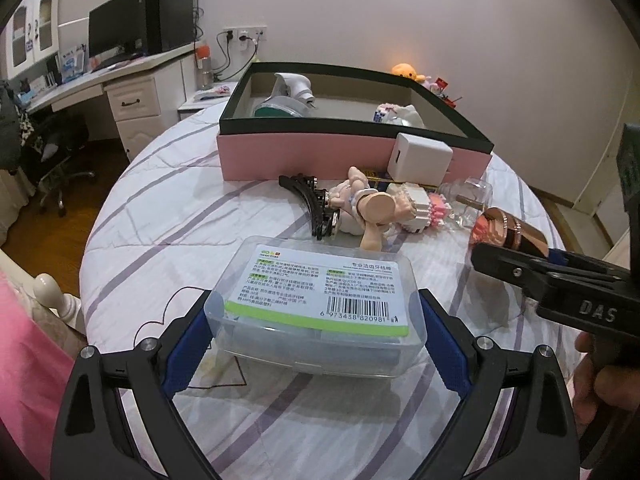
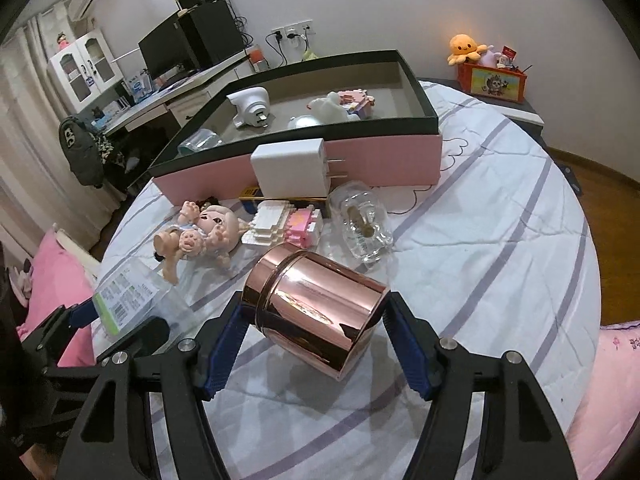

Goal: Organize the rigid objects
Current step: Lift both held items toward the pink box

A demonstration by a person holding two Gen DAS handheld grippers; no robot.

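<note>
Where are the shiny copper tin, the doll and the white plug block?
Tin (image 2: pixel 316 312): right wrist view, on its shiny side wall.
Doll (image 2: pixel 218 220): right wrist view, on its face.
Plug block (image 2: pixel 290 170): right wrist view, on its white front face.

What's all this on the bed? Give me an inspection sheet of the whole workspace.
Surface: white quilt with purple stripes.
Job's things: clear plastic case; rose-gold tin on its side; pink box, open, holding a spray bottle and small items.
Clutter: doll, hair clip, white charger, block toy, glass bottle, all outside the box.
Grippers: left gripper clamps the case; right gripper clamps the tin.
Cables: plugged into wall sockets.
Surroundings: desk with monitor, plush octopus.
</note>
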